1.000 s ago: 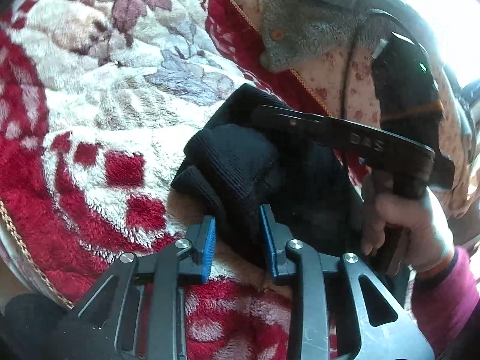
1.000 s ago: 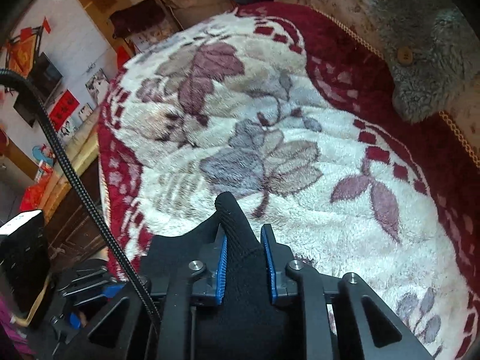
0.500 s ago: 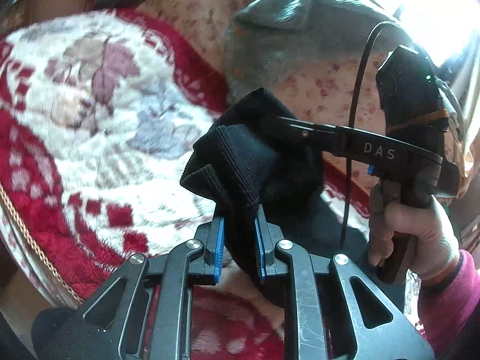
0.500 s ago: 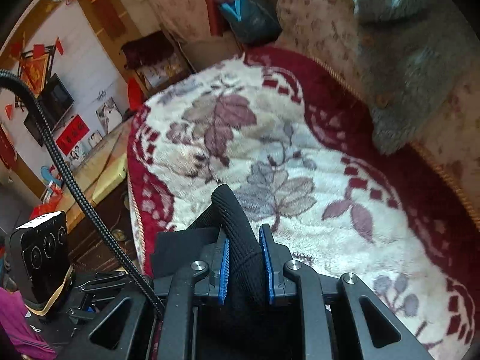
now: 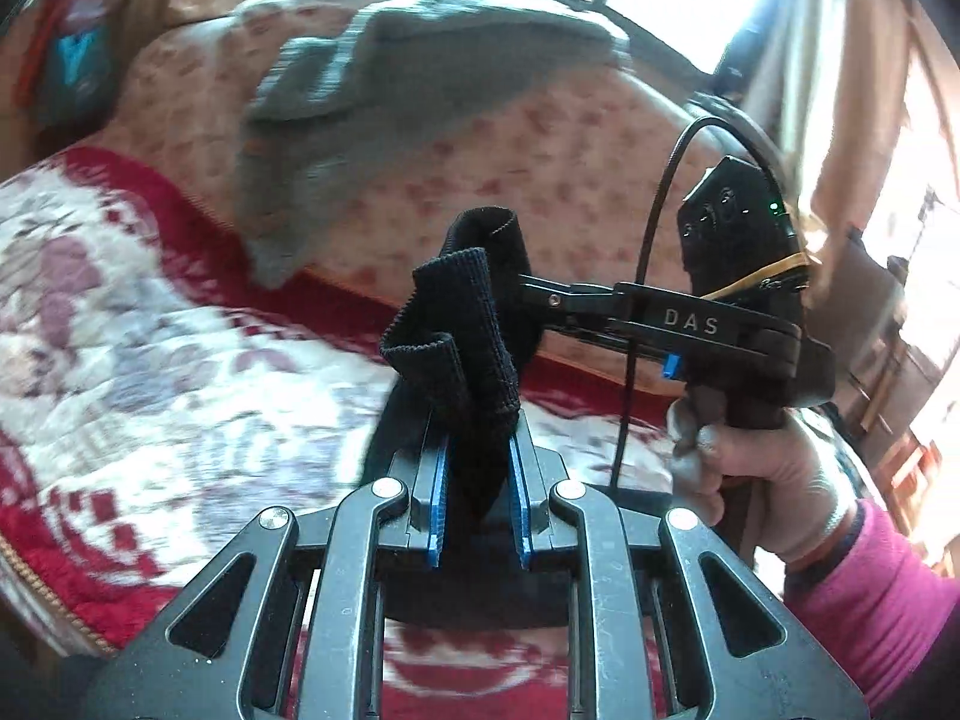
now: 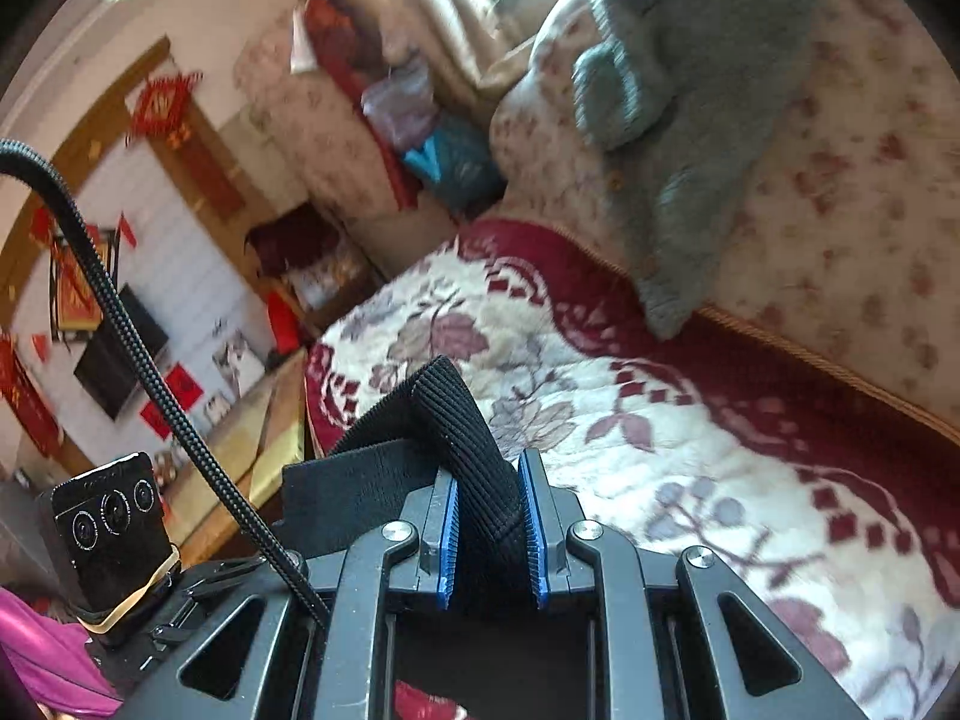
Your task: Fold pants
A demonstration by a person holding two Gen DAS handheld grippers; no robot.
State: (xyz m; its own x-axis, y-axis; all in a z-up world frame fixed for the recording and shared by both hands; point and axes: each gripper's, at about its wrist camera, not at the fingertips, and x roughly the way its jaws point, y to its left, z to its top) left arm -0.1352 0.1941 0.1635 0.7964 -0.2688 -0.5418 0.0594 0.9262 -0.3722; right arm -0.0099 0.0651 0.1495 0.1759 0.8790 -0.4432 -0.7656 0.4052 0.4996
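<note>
The black pants hung above the floral blanket, bunched between your two grippers; the left gripper and right gripper each had fingers clamped on ribbed fabric.

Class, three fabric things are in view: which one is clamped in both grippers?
The black ribbed pants, pinched by both; the grey garment and floral blanket lie untouched.

White "DAS" lettering on the right gripper
</note>
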